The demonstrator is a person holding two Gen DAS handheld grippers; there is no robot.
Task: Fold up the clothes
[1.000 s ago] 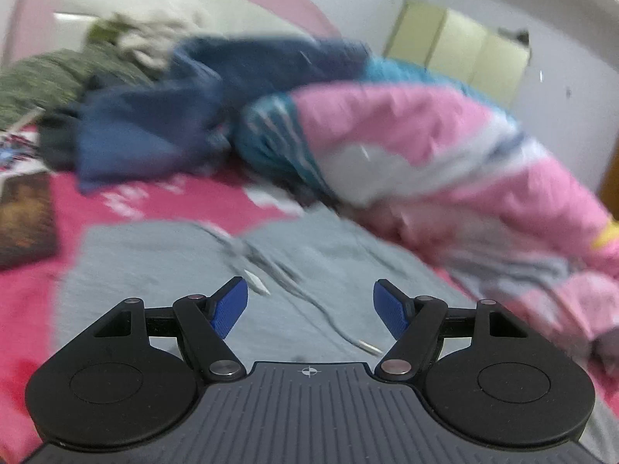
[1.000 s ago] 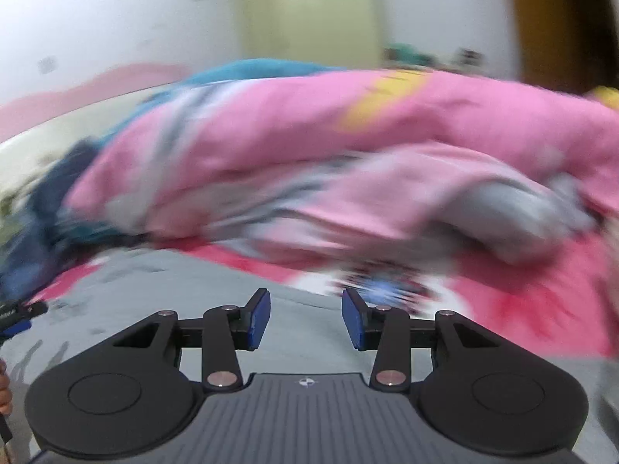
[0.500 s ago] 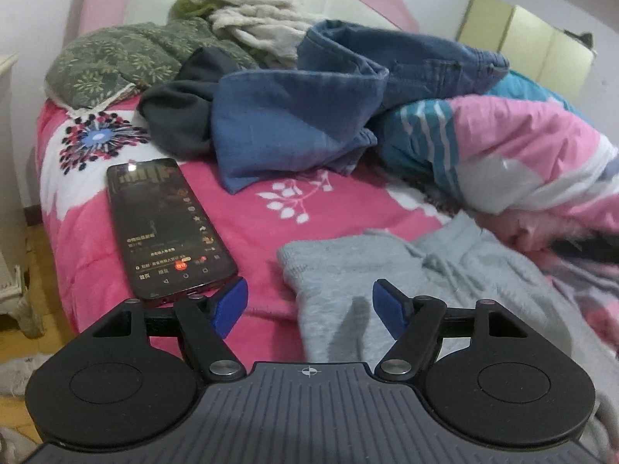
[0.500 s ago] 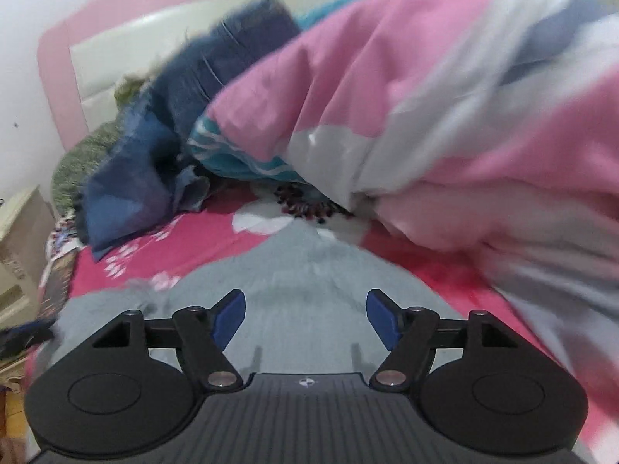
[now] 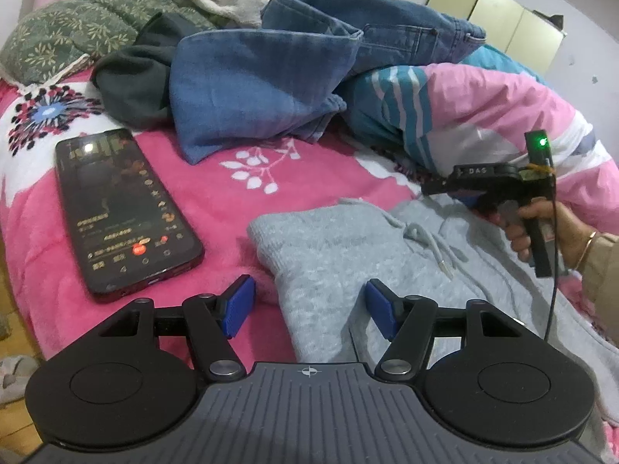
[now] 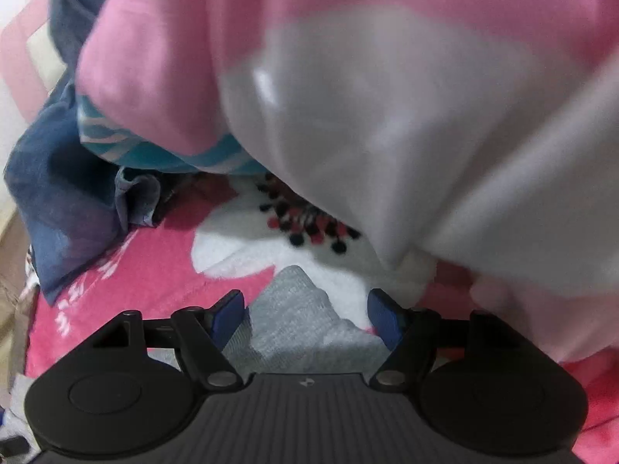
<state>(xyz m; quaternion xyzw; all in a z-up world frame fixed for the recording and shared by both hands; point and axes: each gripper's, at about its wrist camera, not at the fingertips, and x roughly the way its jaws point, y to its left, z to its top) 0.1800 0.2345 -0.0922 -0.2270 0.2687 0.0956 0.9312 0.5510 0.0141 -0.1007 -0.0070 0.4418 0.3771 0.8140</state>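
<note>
Your left gripper (image 5: 309, 309) hangs with its jaws apart and nothing between them, just over the near-left edge of the grey sweatpants (image 5: 348, 266). Your right gripper (image 6: 305, 317) is also spread and empty, with a grey corner of the sweatpants (image 6: 298, 309) lying in the gap below it.

- Sweatpants lie flat on the pink blanket (image 5: 232, 201); drawstring (image 5: 433, 243) toward the far side. Long axis appears to run from the rounded left edge off to the right, past the frame.
- Left gripper is nearer the rounded left edge; the right one sits at the far side, hard under the pink and white duvet (image 6: 387, 96).
- The garment would fit either a half-made fold or a spread piece awaiting one; I can't tell which.

Views:
- Left view alone shows the right gripper (image 5: 456, 185) from outside, your hand (image 5: 541, 228) on it, the phone (image 5: 120, 208), the jeans (image 5: 271, 77).
- Right view alone shows how closely the duvet overhangs that corner.
</note>
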